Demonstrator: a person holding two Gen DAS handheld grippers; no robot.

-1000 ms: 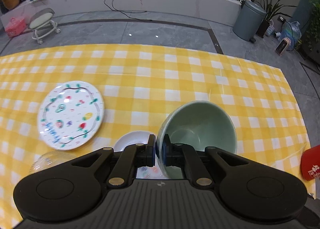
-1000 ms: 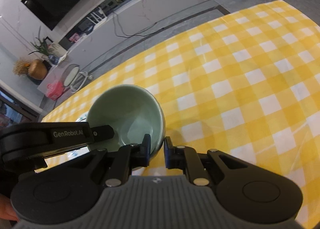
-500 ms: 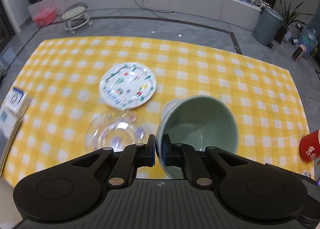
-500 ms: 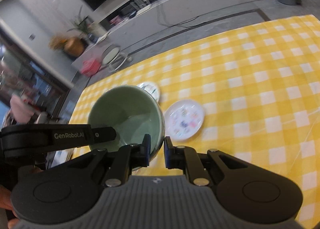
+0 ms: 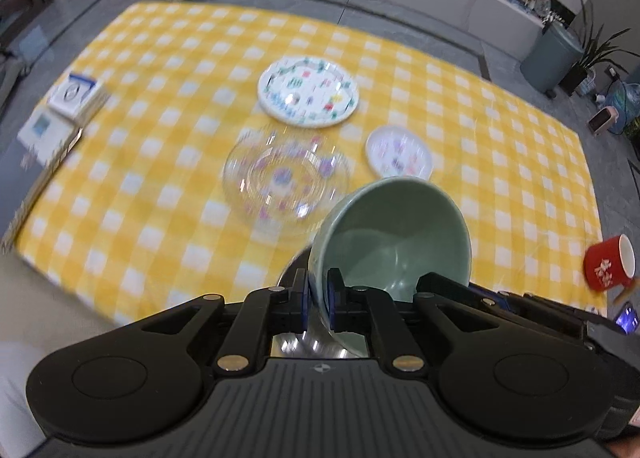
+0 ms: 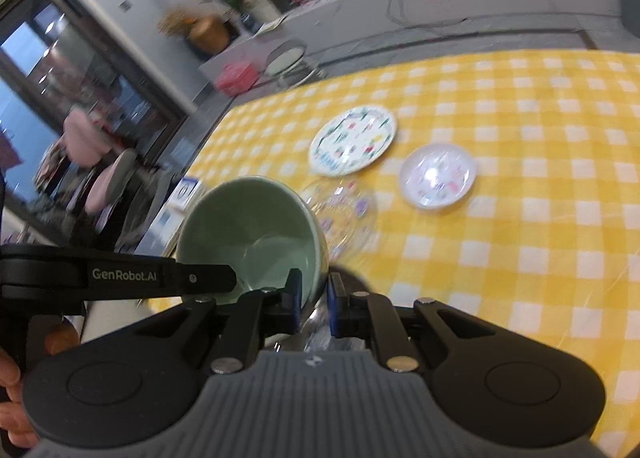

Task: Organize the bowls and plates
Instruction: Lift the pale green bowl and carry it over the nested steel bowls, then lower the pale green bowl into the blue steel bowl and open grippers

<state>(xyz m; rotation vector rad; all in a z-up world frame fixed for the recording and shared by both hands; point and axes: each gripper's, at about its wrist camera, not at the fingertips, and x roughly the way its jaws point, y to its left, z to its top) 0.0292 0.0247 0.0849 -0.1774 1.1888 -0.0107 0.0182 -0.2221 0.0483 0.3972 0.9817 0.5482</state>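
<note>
You held the green bowl (image 5: 392,234) in the air over the near edge of the table, tilted so its mouth faced away from you, with a gripper on each side of its rim. The left gripper (image 5: 318,294) had the rim pinched between its pads, though its jaws were just starting to open. The right gripper (image 6: 314,294) stood nearly closed with the opposite wall of the bowl between its pads.

A glazed rim is slippery, so you did well to keep at least one firm pinch until the bowl had something under it. It seemed wise to level the bowl first, then lower it straight down and let go one side at a time. A shiny metal surface showed right under the bowl. I could not tell what it was, so it deserved a check before you set anything down.

The yellow-and-white checked tablecloth (image 5: 500,129) lay flat and looked smooth. On it sat a large round white plate with coloured patterns (image 5: 307,95), shallow and glossy. Just beside that was a clear glass dish (image 5: 286,185), ribbed and printed with small flowers, easy to misjudge at the edge. The green bowl was deep, thick-walled and glossy ceramic. A small white patterned plate (image 5: 399,153) lay near it, and a red mug (image 5: 606,264) stood well apart at the table's right edge.
</note>
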